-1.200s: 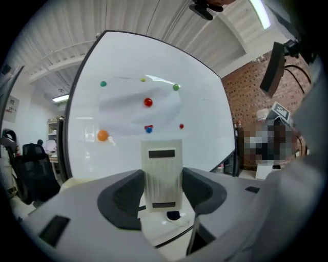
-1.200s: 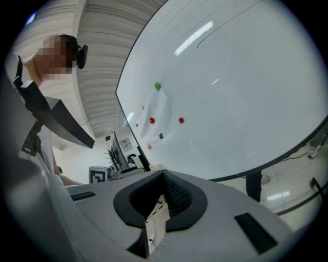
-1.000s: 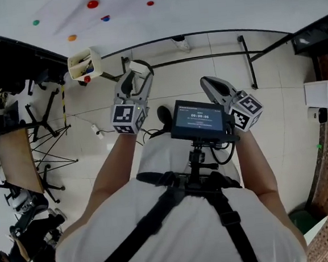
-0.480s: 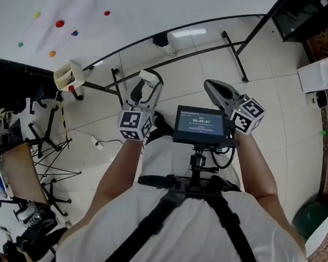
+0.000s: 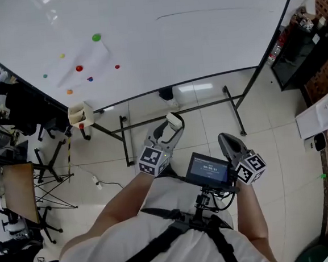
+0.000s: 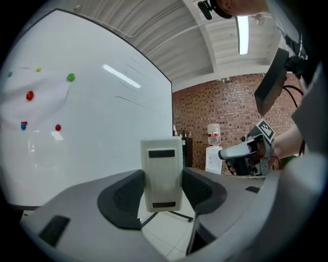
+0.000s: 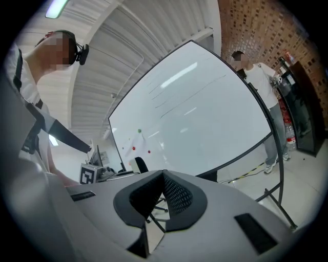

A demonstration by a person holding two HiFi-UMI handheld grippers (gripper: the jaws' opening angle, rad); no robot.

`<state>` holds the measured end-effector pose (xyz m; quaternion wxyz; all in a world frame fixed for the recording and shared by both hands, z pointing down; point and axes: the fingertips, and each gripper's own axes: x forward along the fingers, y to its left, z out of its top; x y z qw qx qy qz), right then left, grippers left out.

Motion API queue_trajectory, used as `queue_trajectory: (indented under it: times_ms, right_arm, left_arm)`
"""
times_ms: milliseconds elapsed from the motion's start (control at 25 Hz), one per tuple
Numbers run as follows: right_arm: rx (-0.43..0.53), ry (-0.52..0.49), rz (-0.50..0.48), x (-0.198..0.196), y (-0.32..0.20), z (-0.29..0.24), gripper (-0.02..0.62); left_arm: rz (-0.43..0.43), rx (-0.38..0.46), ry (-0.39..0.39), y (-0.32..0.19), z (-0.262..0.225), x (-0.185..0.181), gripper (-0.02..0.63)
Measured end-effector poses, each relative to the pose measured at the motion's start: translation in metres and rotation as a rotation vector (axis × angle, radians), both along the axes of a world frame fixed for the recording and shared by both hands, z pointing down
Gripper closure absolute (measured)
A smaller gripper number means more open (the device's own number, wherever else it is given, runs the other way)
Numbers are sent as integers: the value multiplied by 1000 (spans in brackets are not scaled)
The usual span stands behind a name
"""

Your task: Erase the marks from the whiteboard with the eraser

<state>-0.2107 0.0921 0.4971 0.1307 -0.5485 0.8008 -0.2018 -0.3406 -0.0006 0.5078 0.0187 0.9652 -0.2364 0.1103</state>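
Note:
A large whiteboard (image 5: 162, 42) on a black wheeled stand fills the top of the head view. Two thin dark marker lines (image 5: 199, 11) run across its upper right, and several coloured magnets (image 5: 96, 37) dot its left. My left gripper (image 5: 172, 124) is shut on a white block eraser (image 6: 162, 173), which stands upright between the jaws, still short of the board (image 6: 87, 117). My right gripper (image 5: 227, 143) is shut with nothing in it, pads touching (image 7: 160, 197), pointed toward the board (image 7: 195, 117).
A small white tray (image 5: 81, 114) hangs at the board's lower left corner. Office chairs and desks (image 5: 20, 186) crowd the left. A dark cabinet (image 5: 299, 47) stands at the right. Another person (image 7: 261, 97) stands by the board's right edge. Tiled floor lies below the stand.
The head view has tilted up, bringing the whole whiteboard and its lines into sight. Both grippers sit lower in frame, the left still holding the eraser.

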Motion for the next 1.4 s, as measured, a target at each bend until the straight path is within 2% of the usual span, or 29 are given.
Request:
queue_trajectory:
  times_ms: [160, 280, 440, 600, 800, 960, 1240, 1400]
  right_arm:
    - [24, -13, -1, 8, -12, -3, 574]
    - [24, -40, 13, 17, -21, 0, 574]
    - [19, -45, 20, 32, -38, 2, 574]
    - [12, -52, 59, 56, -55, 1, 574]
    - [11, 5, 110, 117, -94, -11, 574]
    - [16, 16, 96, 119, -132, -21, 574]
    - [45, 58, 99, 142, -158, -52, 574]
    - [59, 61, 102, 147, -177, -59, 574]
  left_arm:
    - [12, -4, -28, 0, -3, 6, 356]
    - [-11, -1, -46, -15, -3, 6, 357]
    - [-29, -4, -23, -45, -5, 22, 356]
    - [8, -27, -7, -66, -2, 49, 356]
    - [70, -58, 117, -110, -25, 117, 356]
    - [82, -97, 161, -137, -41, 116, 356]
    - [170, -30, 198, -160, -78, 158, 356]
    - [197, -18, 208, -169, -80, 161, 356]
